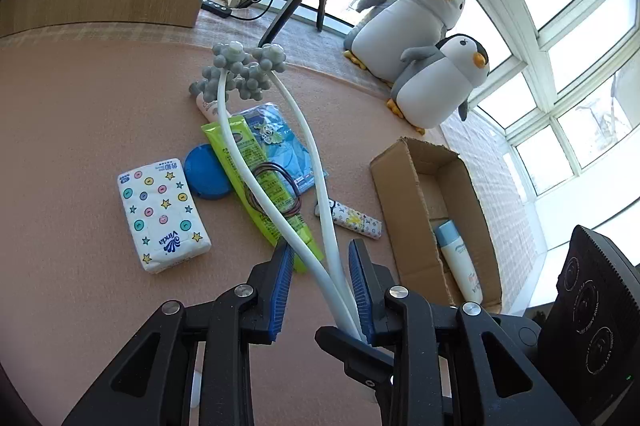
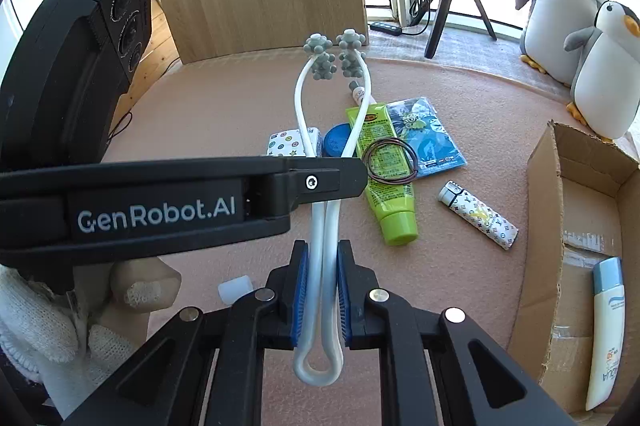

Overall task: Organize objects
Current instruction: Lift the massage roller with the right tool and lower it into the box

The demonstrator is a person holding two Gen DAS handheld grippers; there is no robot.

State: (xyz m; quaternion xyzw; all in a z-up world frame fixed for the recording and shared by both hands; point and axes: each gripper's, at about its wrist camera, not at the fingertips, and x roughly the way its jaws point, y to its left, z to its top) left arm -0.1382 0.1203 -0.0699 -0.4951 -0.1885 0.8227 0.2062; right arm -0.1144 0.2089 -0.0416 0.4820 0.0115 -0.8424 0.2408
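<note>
- Massager, a white two-armed plastic wand (image 2: 322, 266) tipped with grey knobbed roller balls (image 2: 335, 54): held above the mat, its looped handle end clamped between the blue pads of the right gripper (image 2: 322, 290), whose jaws press both arms together. In the left wrist view the same arms (image 1: 316, 186) run between the blue pads of the left gripper (image 1: 322, 290); the right-hand pad touches them, the other stands off, so whether this gripper grips cannot be told.
- Pink felt-like mat (image 2: 224, 106): bears all loose items.
- Brown corrugated cardboard box (image 1: 404, 186), open-topped: sits at the right of the mat, holding a white bottle with pale blue cap (image 1: 458, 258) lying on its floor.
- Two grey-and-white plush penguins (image 1: 424, 26): stand beyond the box, by the window.
- White tissue pack printed with coloured buttons and stars (image 1: 162, 214): lies at the left of the cluster.
- Lime-green squeeze tube (image 2: 384, 178): lies beneath the massager, a dark thin wire ring (image 2: 390, 160) resting on it.
- Blue printed plastic sachet (image 2: 430, 134): partly under the tube's right edge.
- Round blue lid-like disc (image 1: 206, 172): between tissue pack and tube.
- Patterned white lighter (image 2: 478, 214): lies between tube and box, apart from both.
- Small white tube with grey cap (image 2: 358, 92): beyond the green tube, under the rollers.
</note>
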